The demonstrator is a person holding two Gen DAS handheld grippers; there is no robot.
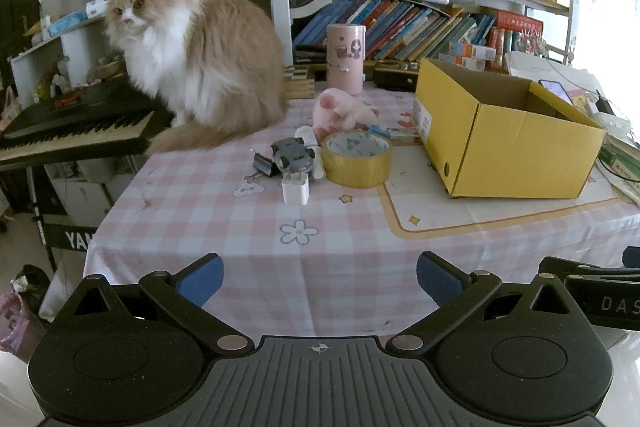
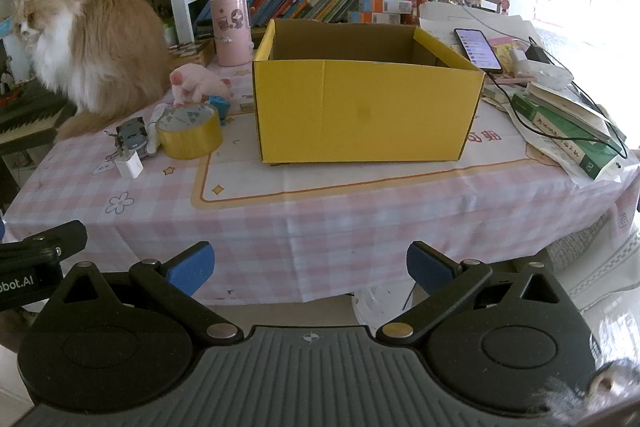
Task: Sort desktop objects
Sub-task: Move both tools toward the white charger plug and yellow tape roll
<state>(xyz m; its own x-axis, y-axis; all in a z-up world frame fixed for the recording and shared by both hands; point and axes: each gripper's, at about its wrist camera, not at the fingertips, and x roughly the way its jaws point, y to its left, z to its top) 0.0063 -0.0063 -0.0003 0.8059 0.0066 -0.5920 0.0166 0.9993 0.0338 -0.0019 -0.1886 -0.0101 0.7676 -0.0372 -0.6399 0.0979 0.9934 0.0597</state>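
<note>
An open yellow cardboard box (image 1: 504, 143) (image 2: 368, 115) stands on the pink checked tablecloth (image 1: 320, 251) (image 2: 320, 223). Left of it lie a roll of yellow tape (image 1: 357, 163) (image 2: 189, 133), a grey toy car (image 1: 291, 155) (image 2: 130, 135), a white charger plug (image 1: 295, 189) (image 2: 129, 163), a black binder clip (image 1: 264, 163), a pink plush toy (image 1: 344, 111) (image 2: 198, 87) and a small blue item (image 2: 219, 107). My left gripper (image 1: 320, 279) is open and empty at the table's near edge. My right gripper (image 2: 310, 267) is open and empty, short of the table's front.
A fluffy cat (image 1: 192, 63) (image 2: 88, 47) sits on the table's far left by a keyboard (image 1: 76, 127). A pink cylinder (image 1: 346, 59) (image 2: 232, 31) stands behind. A phone (image 2: 478, 49), books (image 2: 568, 135) and cables lie right of the box. Bookshelves stand behind.
</note>
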